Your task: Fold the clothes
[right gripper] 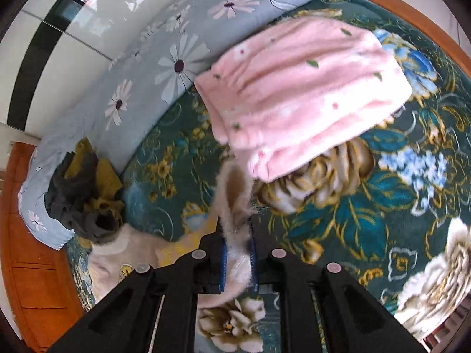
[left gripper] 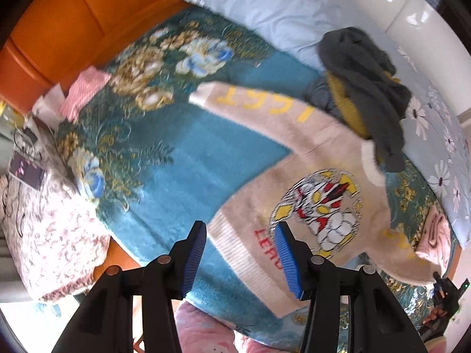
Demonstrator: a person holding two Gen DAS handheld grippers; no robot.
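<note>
Your left gripper [left gripper: 240, 260] hovers with its blue-padded fingers [left gripper: 194, 257] spread wide and nothing between them, just above the ribbed hem of the cream sweater [left gripper: 309, 182]. The sweater lies face up on the teal floral blanket [left gripper: 176, 153], with its printed cartoon figure and red lettering toward your right in the left wrist view. One sleeve with yellow numerals stretches away to the far left across the blanket. The other sleeve runs toward the near right, where your right gripper [right gripper: 238, 260] has it.

In the right wrist view your right gripper's pads [right gripper: 223, 260] are drawn narrow and clamp the fuzzy cream sleeve cuff [right gripper: 235, 206], which rises out between the fingers and stands up above them. The rest of the sweater trails off to the near left, lying on the blanket.

A folded pink garment [right gripper: 303, 94] lies on the blanket beyond the right gripper, its near edge just past the lifted cuff. A crumpled pile of dark grey and mustard clothes [left gripper: 365, 88] sits by the sweater's collar, against the pale blue daisy-print quilt [left gripper: 265, 8] along the far side. A pink-and-white floral pillow [left gripper: 50, 229] rests at the near left, by the orange wooden headboard [left gripper: 59, 23]
</note>
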